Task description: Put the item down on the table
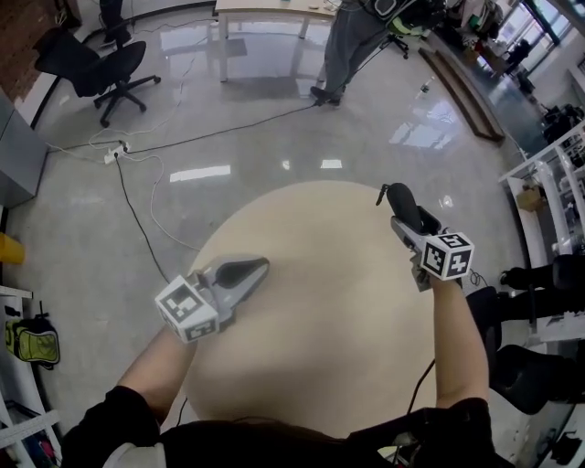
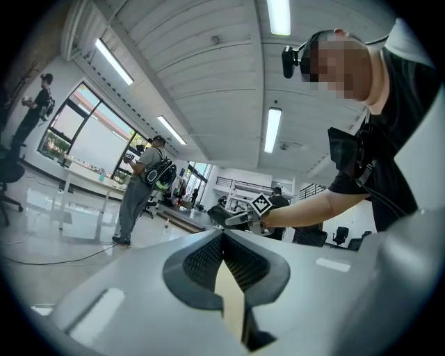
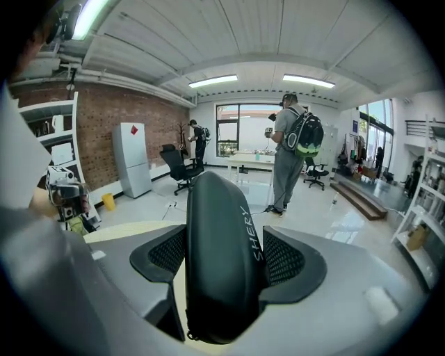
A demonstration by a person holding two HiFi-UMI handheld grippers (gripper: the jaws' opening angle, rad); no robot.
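A black zippered case (image 1: 400, 200) with white lettering stands upright between the jaws of my right gripper (image 1: 409, 226), which is shut on it over the right edge of the round beige table (image 1: 320, 302). In the right gripper view the case (image 3: 217, 215) fills the gap between the ribbed pads (image 3: 286, 259). My left gripper (image 1: 249, 271) hovers over the table's left side, pointing toward the middle. Its tips (image 2: 224, 235) meet with nothing between them. The right gripper's marker cube (image 2: 261, 204) shows in the left gripper view.
The table stands on a glossy grey floor with cables and a power strip (image 1: 117, 153) to its left. A black office chair (image 1: 96, 66) is at the back left. A person (image 1: 352, 41) stands beyond, by a white table (image 1: 274, 9). Shelving (image 1: 556, 196) lines the right.
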